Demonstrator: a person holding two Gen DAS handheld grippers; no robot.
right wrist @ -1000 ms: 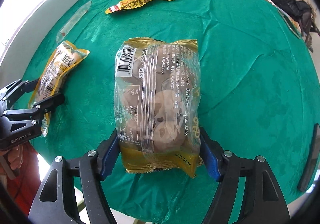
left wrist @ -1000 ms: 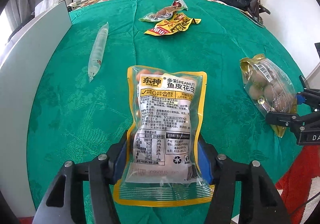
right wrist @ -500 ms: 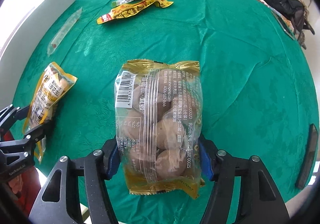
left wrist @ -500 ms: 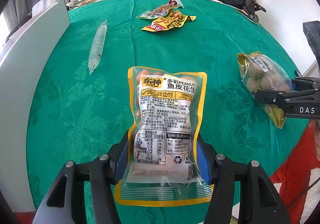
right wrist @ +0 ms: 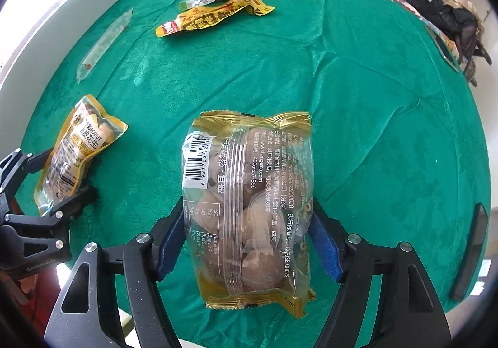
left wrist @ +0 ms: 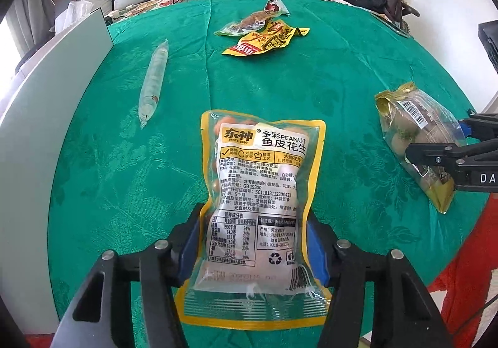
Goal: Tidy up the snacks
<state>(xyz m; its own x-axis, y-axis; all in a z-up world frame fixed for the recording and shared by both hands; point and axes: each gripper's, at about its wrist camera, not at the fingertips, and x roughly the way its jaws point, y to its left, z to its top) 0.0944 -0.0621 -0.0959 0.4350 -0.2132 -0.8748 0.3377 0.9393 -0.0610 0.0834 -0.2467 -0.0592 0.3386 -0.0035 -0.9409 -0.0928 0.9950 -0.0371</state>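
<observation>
A yellow-edged peanut bag (left wrist: 261,167) is pinched at its waist by the blue pads of my left gripper (left wrist: 255,223), whose jaws are closing on it. In the right wrist view the same bag (right wrist: 81,142) and left gripper (right wrist: 54,174) show at the left. A gold-and-clear bag of brown eggs (right wrist: 249,180) sits between the pads of my right gripper (right wrist: 246,217). Those jaws are easing open slightly while both pads still touch the bag. The left wrist view has this egg bag (left wrist: 414,130) and right gripper (left wrist: 435,139) at the right edge. Everything is over a green tablecloth (left wrist: 326,83).
Farther back lie a long clear tube snack (left wrist: 154,80), a yellow packet (left wrist: 264,43), a brown packet (left wrist: 249,23) and a small triangular packet (left wrist: 274,6). A white board (left wrist: 46,83) stands along the left. A dark flat object (right wrist: 470,248) lies at the right rim.
The right gripper's pads have drawn in against the egg bag. In each view the other gripper and its bag have shifted slightly. The left gripper keeps its hold on the peanut bag.
</observation>
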